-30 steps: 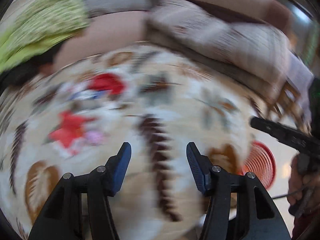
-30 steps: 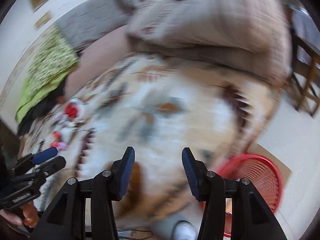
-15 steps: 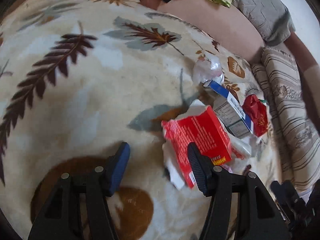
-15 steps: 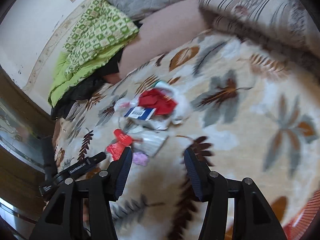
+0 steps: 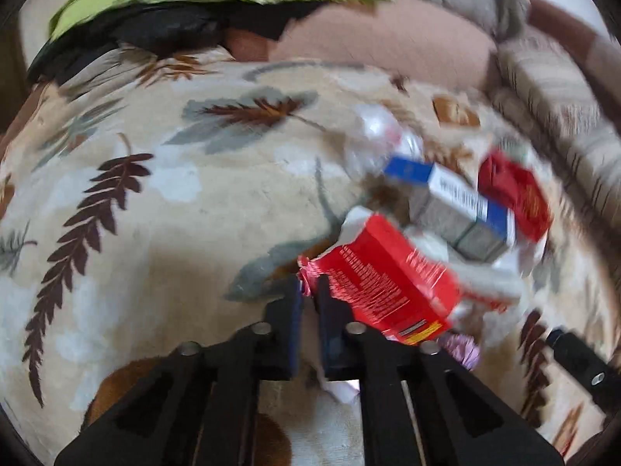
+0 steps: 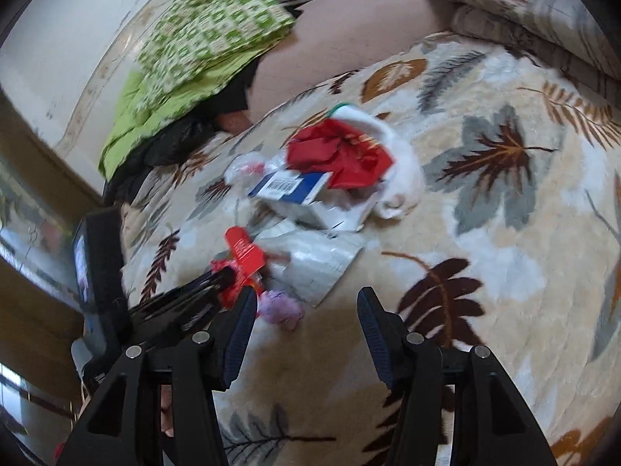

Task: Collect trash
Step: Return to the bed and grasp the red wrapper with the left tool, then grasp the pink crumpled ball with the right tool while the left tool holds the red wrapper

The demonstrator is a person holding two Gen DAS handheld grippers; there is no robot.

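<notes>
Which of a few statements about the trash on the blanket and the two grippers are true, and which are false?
1. The left gripper is shut on a corner of the red carton. True.
2. The right gripper holds the purple wrapper. False: its fingers stand open and empty, with the wrapper lying just ahead of the left-hand one.
3. The blue and white box lies next to the crumpled red bag. True.
4. The trash lies on a bare wooden floor. False: it lies on a leaf-patterned blanket.
</notes>
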